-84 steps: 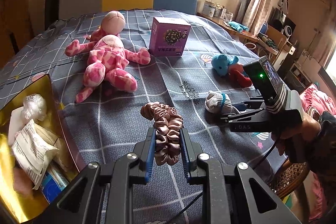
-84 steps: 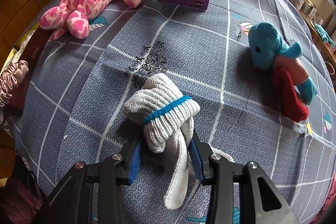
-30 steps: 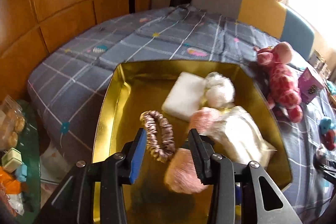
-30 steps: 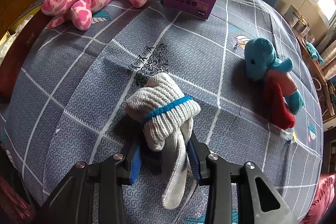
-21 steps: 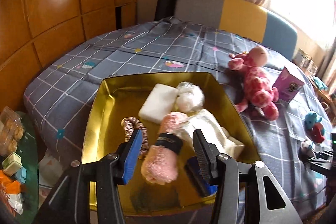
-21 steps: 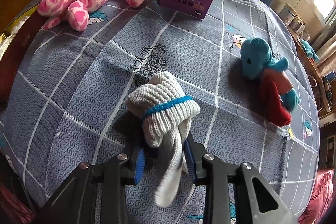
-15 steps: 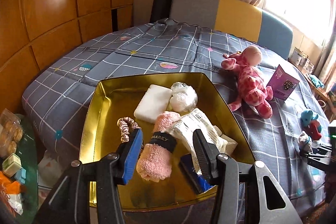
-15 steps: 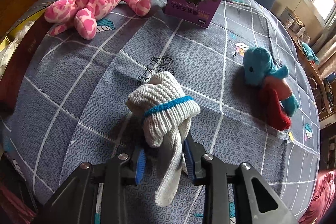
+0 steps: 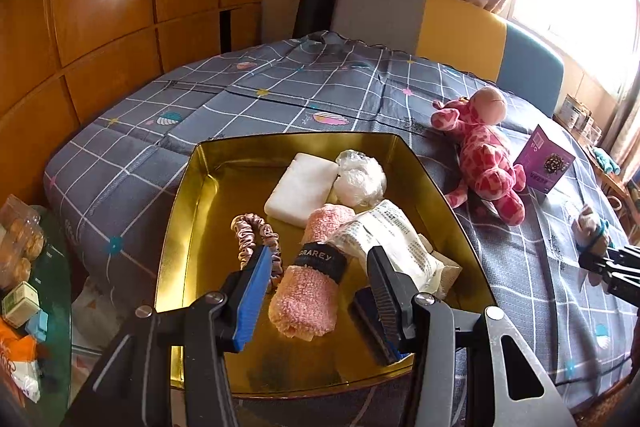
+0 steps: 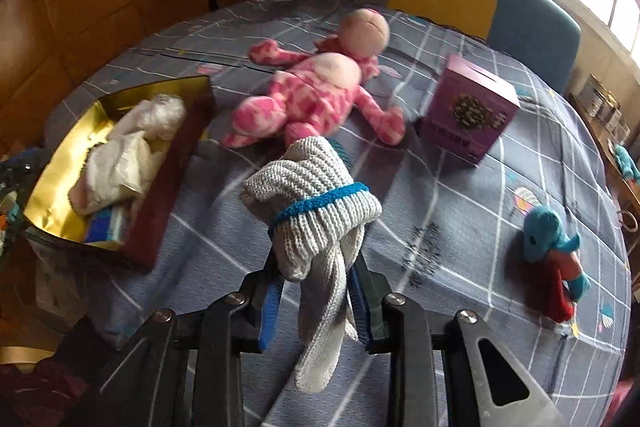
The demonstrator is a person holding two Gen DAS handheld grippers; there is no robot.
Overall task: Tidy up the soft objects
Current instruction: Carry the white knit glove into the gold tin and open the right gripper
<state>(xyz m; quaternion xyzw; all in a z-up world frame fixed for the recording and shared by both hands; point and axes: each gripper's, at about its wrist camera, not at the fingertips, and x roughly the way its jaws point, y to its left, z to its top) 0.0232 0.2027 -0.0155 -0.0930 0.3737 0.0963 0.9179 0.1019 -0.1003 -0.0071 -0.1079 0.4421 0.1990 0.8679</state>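
A gold tray [image 9: 180, 227] on the grey checked cloth holds a pink scrunchie [image 9: 252, 231], a rolled pink towel [image 9: 312, 291], a white pad [image 9: 300, 187], a plastic-wrapped ball [image 9: 360, 179] and a white packet [image 9: 384, 239]. My left gripper [image 9: 318, 259] hovers open above the tray with nothing gripped. My right gripper [image 10: 318, 287] is shut on a grey knitted sock [image 10: 312, 195] with a blue band, held off the cloth. The tray [image 10: 168, 187] lies to its left. In the left wrist view the right gripper [image 9: 608, 263] and sock [image 9: 592, 231] show at the right edge.
A pink spotted plush [image 10: 312, 95] and a purple box [image 10: 468, 115] lie beyond the sock. A blue and red plush [image 10: 548, 239] sits at the right. A low glass table with snacks [image 9: 24, 267] stands left of the tray. Chair backs [image 9: 460, 23] line the far side.
The left gripper let go of the scrunchie in the tray, then rose and drew back. The right gripper closed on the sock, lifted it off the cloth and swung toward the tray.
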